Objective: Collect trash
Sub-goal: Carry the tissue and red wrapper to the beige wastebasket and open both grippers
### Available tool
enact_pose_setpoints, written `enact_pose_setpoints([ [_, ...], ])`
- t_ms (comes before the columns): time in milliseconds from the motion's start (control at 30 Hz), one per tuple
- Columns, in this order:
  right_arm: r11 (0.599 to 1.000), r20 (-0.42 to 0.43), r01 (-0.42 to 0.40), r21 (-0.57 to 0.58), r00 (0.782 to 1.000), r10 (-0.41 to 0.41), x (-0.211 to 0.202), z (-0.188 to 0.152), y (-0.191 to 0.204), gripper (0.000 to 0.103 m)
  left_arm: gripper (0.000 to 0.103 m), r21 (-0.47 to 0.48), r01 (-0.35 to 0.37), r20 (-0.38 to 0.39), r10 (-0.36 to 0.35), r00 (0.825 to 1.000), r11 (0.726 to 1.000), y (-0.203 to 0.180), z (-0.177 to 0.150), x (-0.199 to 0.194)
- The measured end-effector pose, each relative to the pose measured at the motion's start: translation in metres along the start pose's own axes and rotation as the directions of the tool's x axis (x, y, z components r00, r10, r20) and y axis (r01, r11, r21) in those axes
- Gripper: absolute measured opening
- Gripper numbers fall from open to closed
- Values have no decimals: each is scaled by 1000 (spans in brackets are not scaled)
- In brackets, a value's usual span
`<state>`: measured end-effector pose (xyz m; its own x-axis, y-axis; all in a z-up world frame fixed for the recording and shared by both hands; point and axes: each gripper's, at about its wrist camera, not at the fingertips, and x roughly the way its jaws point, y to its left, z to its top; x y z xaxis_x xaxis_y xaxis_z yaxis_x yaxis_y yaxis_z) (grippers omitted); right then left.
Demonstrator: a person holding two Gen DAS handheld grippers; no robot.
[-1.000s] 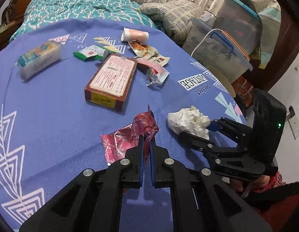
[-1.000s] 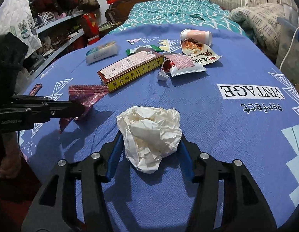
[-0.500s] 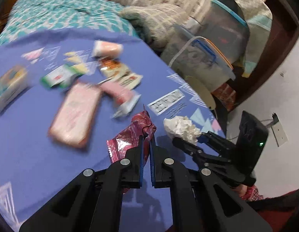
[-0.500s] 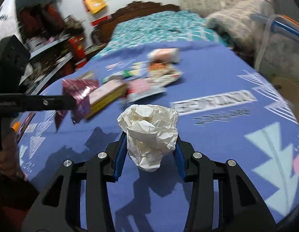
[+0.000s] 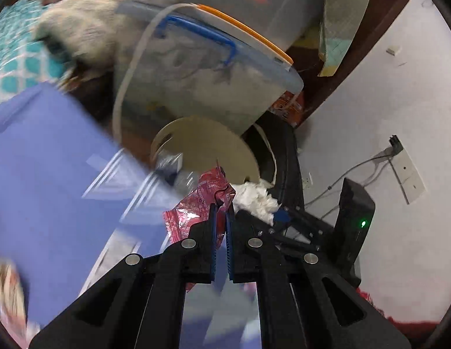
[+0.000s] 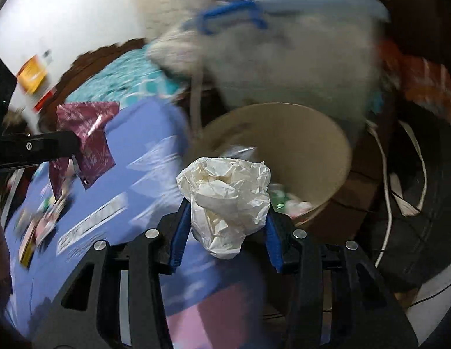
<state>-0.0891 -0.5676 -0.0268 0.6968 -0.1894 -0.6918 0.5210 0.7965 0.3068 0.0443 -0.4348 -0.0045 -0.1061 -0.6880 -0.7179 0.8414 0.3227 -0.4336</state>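
My left gripper [image 5: 221,207] is shut on a crumpled red foil wrapper [image 5: 196,203], held up past the edge of the blue tablecloth [image 5: 50,174]. Beside it my right gripper [image 6: 226,226] holds a crumpled white tissue [image 6: 225,197] between its blue pads; its jaws are opening slightly, with the pads still touching the tissue. A round beige bin [image 6: 301,145] stands just beyond the tissue, with bits of litter inside. From the right wrist view the left gripper [image 6: 71,148] and the wrapper [image 6: 91,133] hang at the left, over the table. The picture is blurred by motion.
Clear plastic storage boxes [image 5: 202,78] with a blue handle are stacked behind the bin. A black tyre-like ring [image 6: 423,203] and white cables [image 6: 385,174] lie to its right. A wall socket [image 5: 406,168] is on the white wall. More litter [image 6: 36,226] lies on the cloth.
Both grippers have swung right, off the middle of the table towards the beige bin, carrying the wrapper and the tissue. The litter on the table has slid out of the left wrist view.
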Motion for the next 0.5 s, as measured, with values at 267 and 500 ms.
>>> enact_pose_setpoints([
  [267, 997, 30, 26, 67, 999, -28, 25, 28, -29, 76, 60, 16, -108, -36, 108, 993, 994, -14, 61, 92],
  [500, 994, 149, -15, 106, 989, -1, -26, 1, -3, 75, 59, 31, -125, 3, 125, 992, 992, -3, 24, 50],
])
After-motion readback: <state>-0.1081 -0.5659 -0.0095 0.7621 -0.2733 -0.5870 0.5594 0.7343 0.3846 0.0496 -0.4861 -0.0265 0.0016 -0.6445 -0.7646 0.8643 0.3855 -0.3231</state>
